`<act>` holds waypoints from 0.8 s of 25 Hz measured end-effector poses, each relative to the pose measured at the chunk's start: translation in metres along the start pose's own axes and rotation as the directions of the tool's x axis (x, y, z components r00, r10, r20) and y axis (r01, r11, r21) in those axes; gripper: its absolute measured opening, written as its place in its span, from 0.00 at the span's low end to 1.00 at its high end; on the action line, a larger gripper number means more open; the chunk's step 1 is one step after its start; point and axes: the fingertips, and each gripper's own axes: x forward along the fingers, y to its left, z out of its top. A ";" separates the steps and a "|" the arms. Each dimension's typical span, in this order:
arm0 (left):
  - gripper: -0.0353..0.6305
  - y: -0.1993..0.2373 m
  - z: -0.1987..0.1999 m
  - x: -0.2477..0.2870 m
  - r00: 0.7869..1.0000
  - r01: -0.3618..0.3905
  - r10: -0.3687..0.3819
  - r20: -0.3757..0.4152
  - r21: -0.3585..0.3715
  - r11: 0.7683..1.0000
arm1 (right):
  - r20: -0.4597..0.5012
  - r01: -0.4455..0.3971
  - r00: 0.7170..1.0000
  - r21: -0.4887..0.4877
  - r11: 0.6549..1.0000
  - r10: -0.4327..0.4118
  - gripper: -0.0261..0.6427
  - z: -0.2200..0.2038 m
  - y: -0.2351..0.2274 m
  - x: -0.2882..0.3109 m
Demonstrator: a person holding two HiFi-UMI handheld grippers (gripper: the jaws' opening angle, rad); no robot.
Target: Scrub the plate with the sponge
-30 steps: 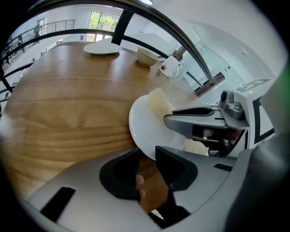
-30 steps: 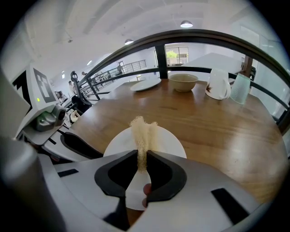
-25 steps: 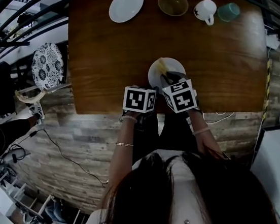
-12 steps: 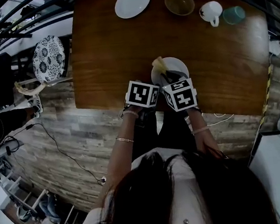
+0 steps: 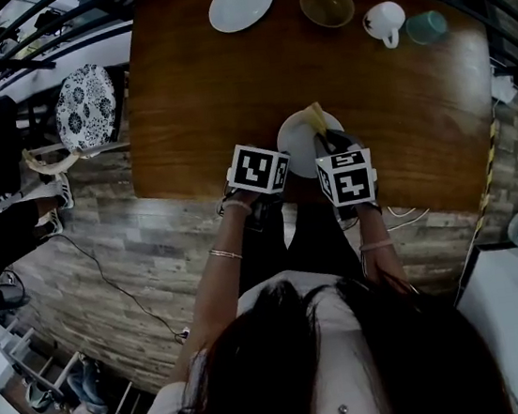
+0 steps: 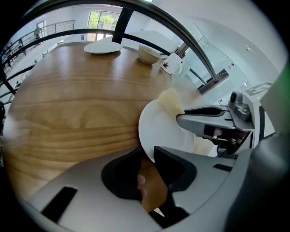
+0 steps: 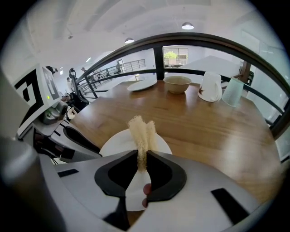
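A small white plate (image 5: 299,134) lies near the table's front edge. My left gripper (image 6: 152,156) is shut on the plate's (image 6: 165,131) near rim, which runs in between the two dark jaws. A pale yellow sponge (image 7: 141,130) stands pinched and folded in my right gripper (image 7: 141,156), its free end over the plate (image 7: 117,141). In the head view the sponge (image 5: 316,113) sits at the plate's far right edge. The left gripper view shows the sponge (image 6: 171,99) on the plate's far rim, beside the right gripper's finger (image 6: 204,111).
At the table's far side stand a second white plate (image 5: 241,2), a bowl (image 5: 326,5), a white mug (image 5: 383,20) and a teal cup (image 5: 425,26). The wooden table (image 5: 197,96) ends just in front of the grippers. A patterned stool (image 5: 85,109) stands to the left.
My right gripper has swung to the right, carrying the sponge from the plate's far left edge across to its far right edge. The left gripper has kept its hold on the rim.
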 end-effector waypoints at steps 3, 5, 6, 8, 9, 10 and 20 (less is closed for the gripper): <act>0.20 -0.001 0.001 0.000 1.000 0.001 -0.001 0.001 0.001 1.000 | -0.001 0.047 0.999 0.019 0.999 -0.047 0.16 -0.003 -0.016 -0.008; 0.20 -0.001 0.001 0.000 1.000 0.007 -0.007 0.002 -0.003 1.000 | -0.003 0.076 0.997 0.036 0.996 -0.076 0.16 -0.004 -0.024 -0.012; 0.20 -0.001 0.001 0.000 1.000 0.010 -0.010 0.003 -0.006 1.000 | -0.006 0.088 0.996 0.043 0.995 -0.088 0.16 -0.005 -0.027 -0.012; 0.20 0.000 0.000 0.000 1.000 0.017 -0.017 0.005 -0.014 1.000 | -0.014 0.100 0.995 0.054 0.994 -0.099 0.16 -0.008 -0.028 -0.011; 0.20 0.000 0.000 0.000 1.000 0.020 -0.020 0.006 -0.015 1.000 | -0.018 0.096 0.995 0.058 0.994 -0.095 0.16 -0.009 -0.026 -0.010; 0.20 -0.001 0.000 0.000 1.000 0.023 -0.023 0.006 -0.016 1.000 | -0.021 0.085 0.996 0.064 0.994 -0.083 0.16 -0.010 -0.022 -0.008; 0.21 -0.004 0.001 -0.002 0.999 0.049 -0.048 0.023 -0.033 0.998 | -0.052 -0.087 0.995 0.009 0.996 0.088 0.16 -0.008 0.049 0.010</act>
